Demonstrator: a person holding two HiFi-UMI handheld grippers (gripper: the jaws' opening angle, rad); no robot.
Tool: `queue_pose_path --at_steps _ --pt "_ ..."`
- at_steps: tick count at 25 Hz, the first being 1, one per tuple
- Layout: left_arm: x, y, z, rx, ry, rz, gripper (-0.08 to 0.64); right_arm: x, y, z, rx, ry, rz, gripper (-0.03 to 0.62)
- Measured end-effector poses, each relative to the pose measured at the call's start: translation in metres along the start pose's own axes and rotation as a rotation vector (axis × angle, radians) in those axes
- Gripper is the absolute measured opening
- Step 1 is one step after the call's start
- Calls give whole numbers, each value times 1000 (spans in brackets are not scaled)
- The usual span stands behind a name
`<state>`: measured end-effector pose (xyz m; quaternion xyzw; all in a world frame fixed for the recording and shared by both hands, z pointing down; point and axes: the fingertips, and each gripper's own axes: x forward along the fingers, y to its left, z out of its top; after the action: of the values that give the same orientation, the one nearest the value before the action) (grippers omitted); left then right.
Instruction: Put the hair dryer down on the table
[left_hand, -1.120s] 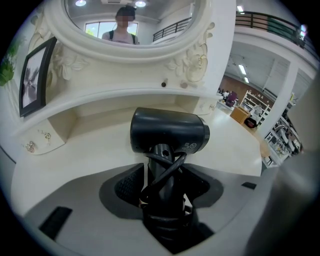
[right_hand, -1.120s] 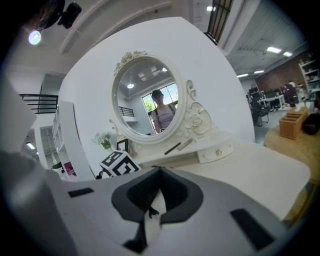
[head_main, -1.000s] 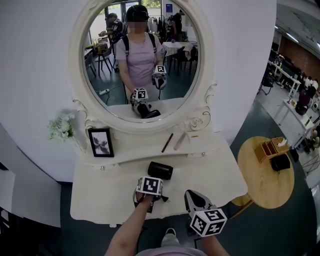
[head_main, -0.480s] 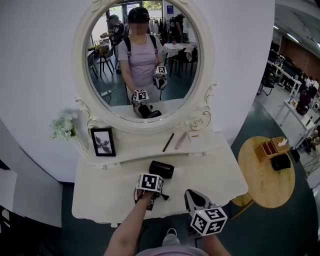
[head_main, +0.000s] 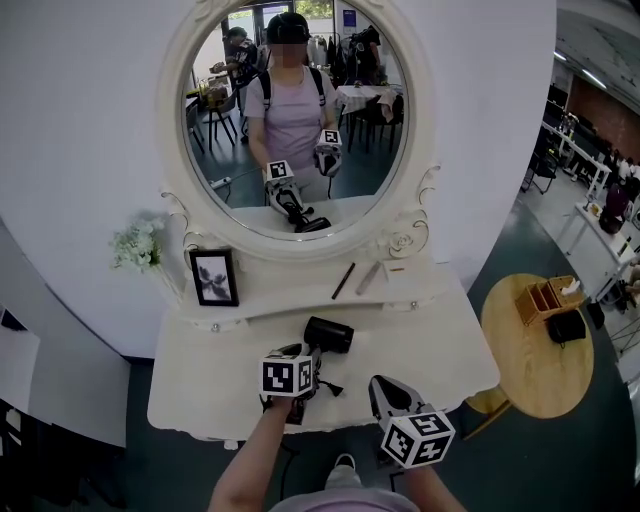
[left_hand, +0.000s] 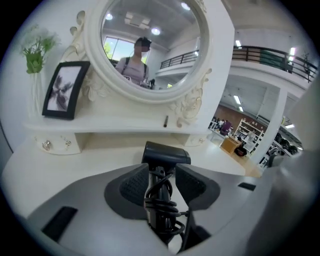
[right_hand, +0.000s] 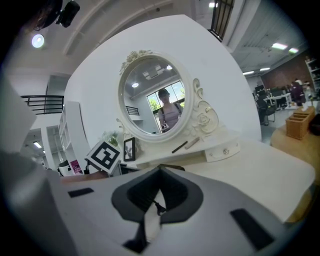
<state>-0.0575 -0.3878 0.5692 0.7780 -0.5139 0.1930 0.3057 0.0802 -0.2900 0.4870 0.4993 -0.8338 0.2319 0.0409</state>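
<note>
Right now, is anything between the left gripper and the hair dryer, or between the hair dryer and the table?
Nothing visible. The handle of the hair dryer sits between the closing jaws of the left gripper, and the table around it is bare; the pen and picture frame sit on the shelf.

Grey right gripper (right_hand: 159, 172), marker cube (head_main: 417, 438), lilac shirt (head_main: 340, 502)

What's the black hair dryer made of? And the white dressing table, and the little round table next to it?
The black hair dryer looks like matte plastic: dull, smooth, moulded edges. The white dressing table is probably painted wood, slightly glossy, with carved scrolls and no grain showing. The round side table looks like bare light wood: warm tan top.
</note>
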Motion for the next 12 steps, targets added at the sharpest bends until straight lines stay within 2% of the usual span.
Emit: queue_pose_path --at_steps 7,12 --pt "-54 5 17 36 -189 47 61 4 6 4 -9 -7 31 3" --pt "-83 10 14 28 -254 69 20 4 8 5 -16 -4 42 2"
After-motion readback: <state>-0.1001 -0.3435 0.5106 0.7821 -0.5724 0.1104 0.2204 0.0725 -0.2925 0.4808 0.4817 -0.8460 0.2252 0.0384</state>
